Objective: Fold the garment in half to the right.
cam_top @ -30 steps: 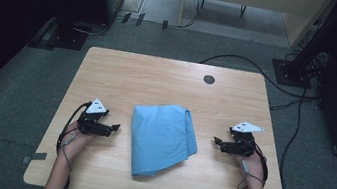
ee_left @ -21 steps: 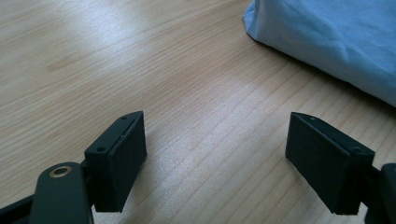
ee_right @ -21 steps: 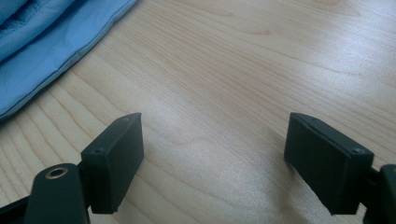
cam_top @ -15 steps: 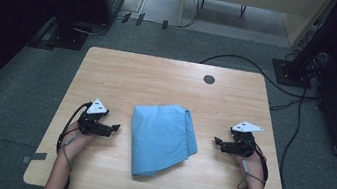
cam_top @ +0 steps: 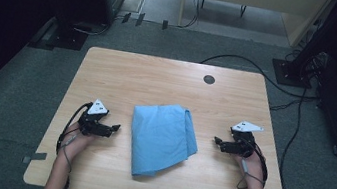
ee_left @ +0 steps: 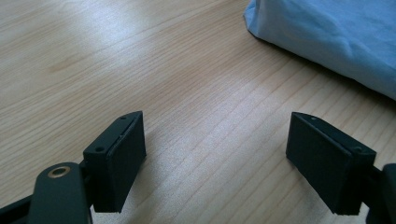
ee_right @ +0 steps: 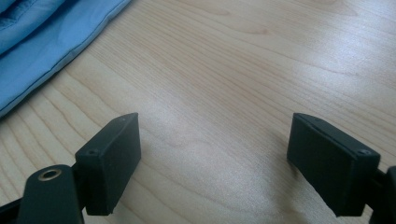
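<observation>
We see a pale wooden rectangular desk [cam_top: 168,82] with a folded light-blue cloth [cam_top: 162,136] lying flat at its middle, nearer the front edge. Our left gripper [cam_top: 115,128] rests just left of the cloth, jaws spread wide and empty; our right gripper [cam_top: 216,141] sits right of it, likewise wide and empty.

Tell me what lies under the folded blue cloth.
The blue cloth lies flat on the wooden table, folded over itself in layers. Bare wood shows all around it. Whatever might sit beneath or between the layers is covered, though nothing bulges.
</observation>
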A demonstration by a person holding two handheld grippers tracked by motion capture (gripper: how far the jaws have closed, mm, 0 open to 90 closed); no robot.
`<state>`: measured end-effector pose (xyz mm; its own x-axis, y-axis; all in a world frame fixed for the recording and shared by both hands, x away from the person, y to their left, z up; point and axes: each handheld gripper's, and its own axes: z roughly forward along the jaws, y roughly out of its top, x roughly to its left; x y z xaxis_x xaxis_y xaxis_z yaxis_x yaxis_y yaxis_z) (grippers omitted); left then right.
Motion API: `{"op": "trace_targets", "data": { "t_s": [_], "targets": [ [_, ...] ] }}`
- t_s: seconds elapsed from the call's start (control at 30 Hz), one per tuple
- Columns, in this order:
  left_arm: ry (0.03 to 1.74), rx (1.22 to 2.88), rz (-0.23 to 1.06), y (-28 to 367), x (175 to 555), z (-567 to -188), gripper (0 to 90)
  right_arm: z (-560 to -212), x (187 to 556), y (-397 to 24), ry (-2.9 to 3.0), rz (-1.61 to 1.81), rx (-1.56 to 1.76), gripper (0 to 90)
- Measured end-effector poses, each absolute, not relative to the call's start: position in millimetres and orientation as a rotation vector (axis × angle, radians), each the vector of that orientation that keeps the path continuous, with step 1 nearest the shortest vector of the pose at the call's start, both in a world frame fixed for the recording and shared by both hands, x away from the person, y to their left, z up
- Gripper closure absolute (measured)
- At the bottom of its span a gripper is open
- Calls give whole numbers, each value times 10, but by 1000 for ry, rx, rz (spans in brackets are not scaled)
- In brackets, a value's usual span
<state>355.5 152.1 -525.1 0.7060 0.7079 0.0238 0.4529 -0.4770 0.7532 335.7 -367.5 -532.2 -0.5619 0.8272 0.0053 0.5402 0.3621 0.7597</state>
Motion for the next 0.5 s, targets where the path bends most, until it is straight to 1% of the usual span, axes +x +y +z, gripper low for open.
{"op": "trace_targets", "data": {
  "t_s": [0.23,0.5],
  "targets": [
    [880,2154,432,1522,3555,-5251,199,-5322,3358,-3674,2250,1039,1196,168],
    [880,2154,431,1521,3555,-5251,199,-5323,3360,-3670,2253,1032,1204,138]
  ]
}}
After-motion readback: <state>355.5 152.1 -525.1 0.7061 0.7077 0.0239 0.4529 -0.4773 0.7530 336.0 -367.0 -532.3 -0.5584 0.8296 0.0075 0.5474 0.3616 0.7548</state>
